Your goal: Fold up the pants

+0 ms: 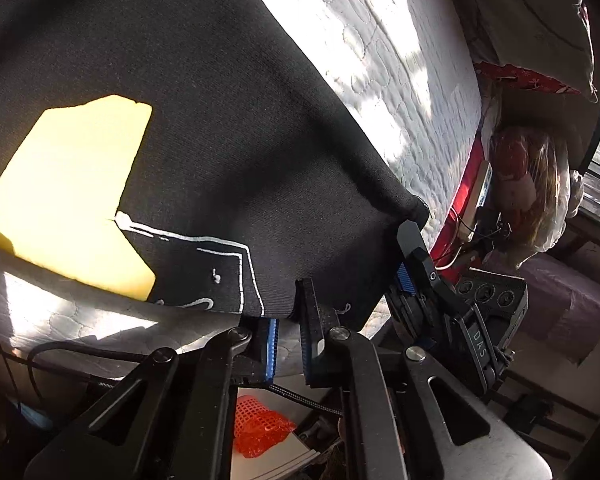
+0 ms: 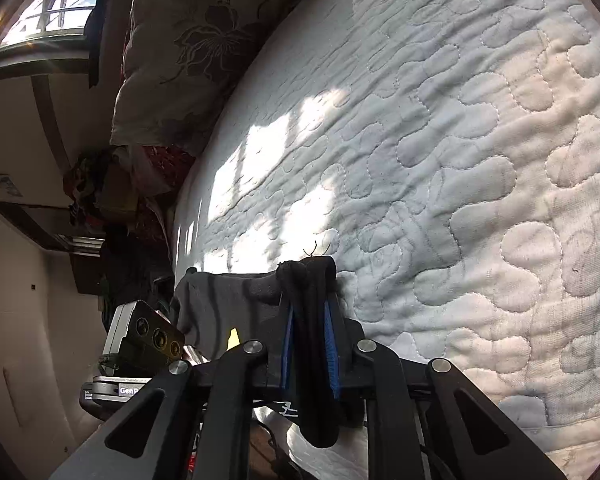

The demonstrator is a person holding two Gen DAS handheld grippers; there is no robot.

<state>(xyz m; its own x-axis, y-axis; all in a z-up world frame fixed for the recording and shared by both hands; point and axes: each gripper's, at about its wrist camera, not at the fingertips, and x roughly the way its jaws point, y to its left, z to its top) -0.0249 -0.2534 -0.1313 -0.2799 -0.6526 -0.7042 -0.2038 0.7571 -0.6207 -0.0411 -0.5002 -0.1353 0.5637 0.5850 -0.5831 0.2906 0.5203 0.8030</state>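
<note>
- Step in hand, by judgement: edge of the black pants (image 1: 204,152) gripped at two points, ready for lifting and folding over
- Left hand-held gripper (image 1: 288,336) pressed together on the near hem of the pants, blue pads (image 1: 271,350) nearly meeting with thin cloth between them
- Right hand-held gripper (image 2: 308,344) pinched on a bunched fold of the same dark cloth, wad poking out past the fingertips toward 12 o'clock
- In the left wrist view, right hand-held gripper (image 1: 410,264) seen at 3 o'clock of the left one, clamped on the corner of the hem
- Pants spread across the quilted white bed (image 2: 460,160), running from the grippers toward 11 o'clock in the left view; yellow panel (image 1: 68,188) at 9 o'clock, white line print (image 1: 244,264) just above the left pads
- Sunlit patches on the quilt beyond; floral pillow (image 2: 188,48) at 11 o'clock in the right view, well apart from the cloth
- Next move, as judged: both grips kept firm, edge raised evenly and carried over toward the far side, hem held taut between the two points to prevent sagging or twisting
- Risk judged: thin hem slipping from the left pads
</note>
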